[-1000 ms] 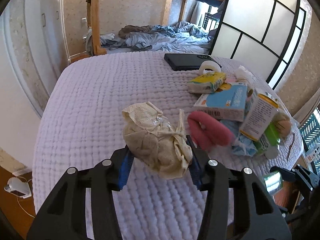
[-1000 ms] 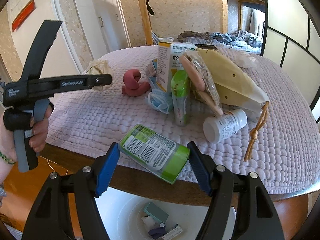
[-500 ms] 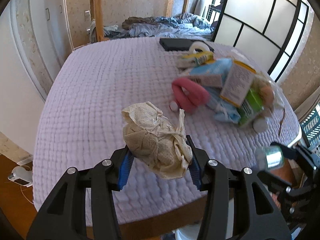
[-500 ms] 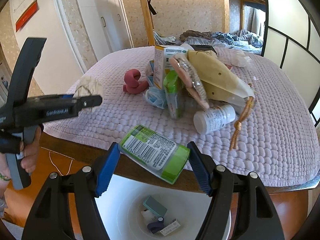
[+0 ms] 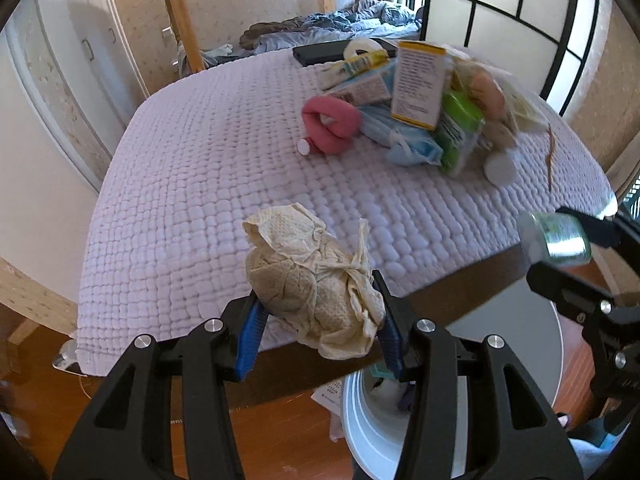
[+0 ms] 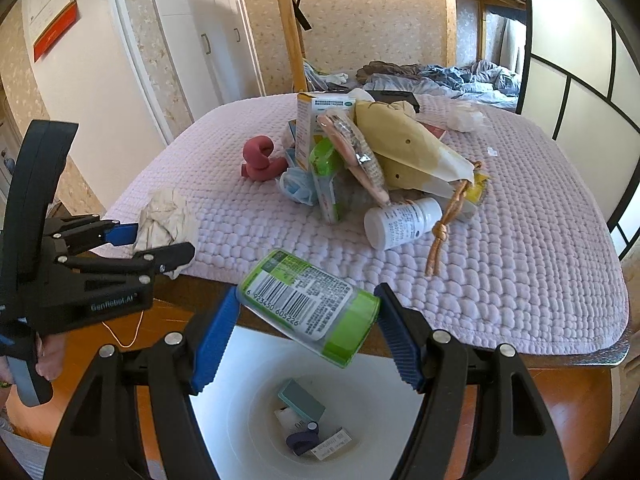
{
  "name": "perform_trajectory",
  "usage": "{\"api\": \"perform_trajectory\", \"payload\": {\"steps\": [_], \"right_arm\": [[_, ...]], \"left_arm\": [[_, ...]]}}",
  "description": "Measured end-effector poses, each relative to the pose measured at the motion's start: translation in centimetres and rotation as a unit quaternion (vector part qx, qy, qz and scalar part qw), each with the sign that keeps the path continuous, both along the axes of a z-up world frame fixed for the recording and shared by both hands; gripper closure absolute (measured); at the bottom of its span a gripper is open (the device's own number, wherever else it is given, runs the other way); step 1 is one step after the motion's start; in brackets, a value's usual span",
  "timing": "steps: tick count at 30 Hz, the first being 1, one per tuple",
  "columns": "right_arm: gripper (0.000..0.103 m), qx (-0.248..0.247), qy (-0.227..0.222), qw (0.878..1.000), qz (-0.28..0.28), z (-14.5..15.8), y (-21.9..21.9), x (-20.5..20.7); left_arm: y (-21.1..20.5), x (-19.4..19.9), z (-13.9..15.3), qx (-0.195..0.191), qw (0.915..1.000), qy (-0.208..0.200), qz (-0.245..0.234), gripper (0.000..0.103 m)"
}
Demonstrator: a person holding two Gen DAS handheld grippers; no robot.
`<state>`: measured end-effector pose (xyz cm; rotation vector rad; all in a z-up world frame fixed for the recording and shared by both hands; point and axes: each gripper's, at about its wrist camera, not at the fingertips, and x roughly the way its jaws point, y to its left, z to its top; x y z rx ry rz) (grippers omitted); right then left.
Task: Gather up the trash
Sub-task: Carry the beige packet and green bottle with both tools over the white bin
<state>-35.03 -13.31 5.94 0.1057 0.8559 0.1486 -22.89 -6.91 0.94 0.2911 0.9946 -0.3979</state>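
The right gripper (image 6: 306,334) grasps a green-labelled bottle (image 6: 310,306) crosswise, hanging directly above the white bin (image 6: 400,396) by the table edge, presumably so it falls straight in. The left gripper (image 5: 318,334) is clenched on a crumpled paper wad (image 5: 316,284) over the table's rim, near the bin (more trash sits piled on the purple quilted cover (image 6: 500,272))

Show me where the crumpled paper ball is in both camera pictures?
Left wrist: the crumpled paper ball sits bottom centre, squeezed by the left gripper.
Right wrist: the ball is at the left, by the table edge.
Shared landmark: the pink curly thing on the cloth.
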Motion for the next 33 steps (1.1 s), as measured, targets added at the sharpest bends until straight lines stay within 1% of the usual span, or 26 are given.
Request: {"api": "perform_trajectory", "payload": {"steps": [9, 17, 29, 33], "right_arm": [[0.035, -0.005, 0.000, 1.000, 0.007, 0.6, 0.1, -1.4], [0.035, -0.007, 0.002, 1.000, 0.006, 0.8, -0.4, -2.8], [0.035, -0.004, 0.003, 1.000, -0.001, 1.0, -1.4, -4.1], [0.035, -0.004, 0.004, 1.000, -0.004, 1.0, -1.7, -4.5]], "left_arm": [[-1.1, -2.2, 0.1, 0.016, 0.9997, 0.004, -0.020, 0.053], [-2.2, -4.1, 0.0, 0.022, 0.9986, 0.014, -0.045, 0.053], [-3.6, -6.6, 0.0, 0.018, 0.9968, 0.026, -0.074, 0.053], [-3.9, -7.5, -0.2, 0.021, 0.9957, 0.029, -0.085, 0.053]]}}
